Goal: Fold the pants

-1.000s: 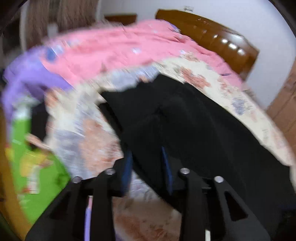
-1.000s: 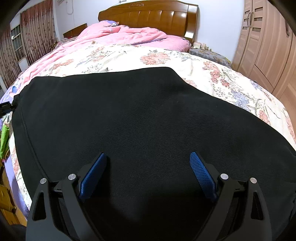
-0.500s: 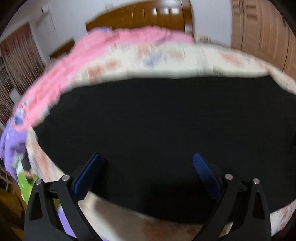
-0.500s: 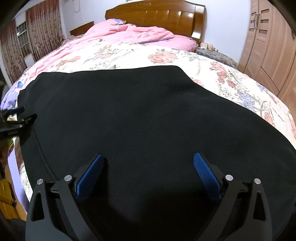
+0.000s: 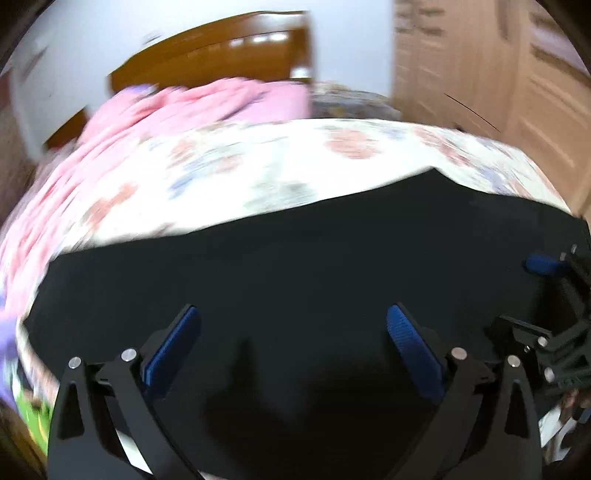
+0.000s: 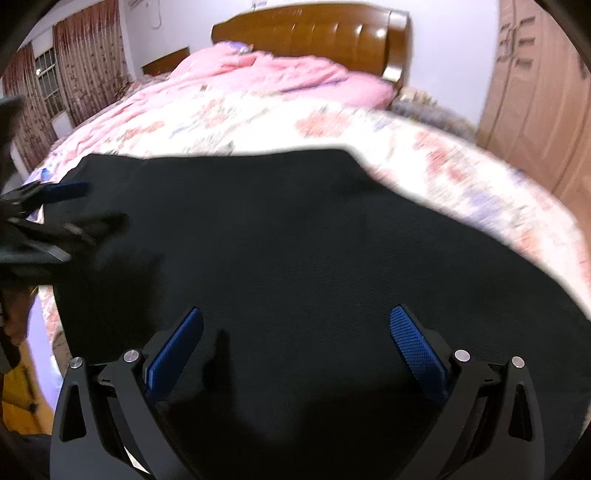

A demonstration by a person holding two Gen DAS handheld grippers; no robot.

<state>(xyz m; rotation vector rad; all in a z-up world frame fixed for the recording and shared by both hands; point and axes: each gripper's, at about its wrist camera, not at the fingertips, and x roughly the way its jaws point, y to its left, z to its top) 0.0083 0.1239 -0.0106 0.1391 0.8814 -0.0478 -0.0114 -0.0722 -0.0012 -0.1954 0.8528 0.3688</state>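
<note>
The black pants (image 5: 295, 273) lie flat on the floral bedspread and fill the lower half of both views (image 6: 295, 236). My left gripper (image 5: 293, 332) is open and empty just above the pants near their front edge. My right gripper (image 6: 295, 332) is open and empty above the pants too. The right gripper shows at the right edge of the left wrist view (image 5: 554, 295). The left gripper shows at the left edge of the right wrist view (image 6: 48, 214). Both views are blurred.
A floral bedspread (image 6: 461, 177) covers the bed. A pink quilt (image 6: 258, 74) is bunched by the wooden headboard (image 6: 314, 33). Wooden wardrobe doors (image 6: 535, 92) stand to the right. A curtained window (image 6: 55, 81) is at the far left.
My left gripper let go of the pants and opened, then swung right over them. The pants now lie flat. My right gripper stayed open and drew back a little.
</note>
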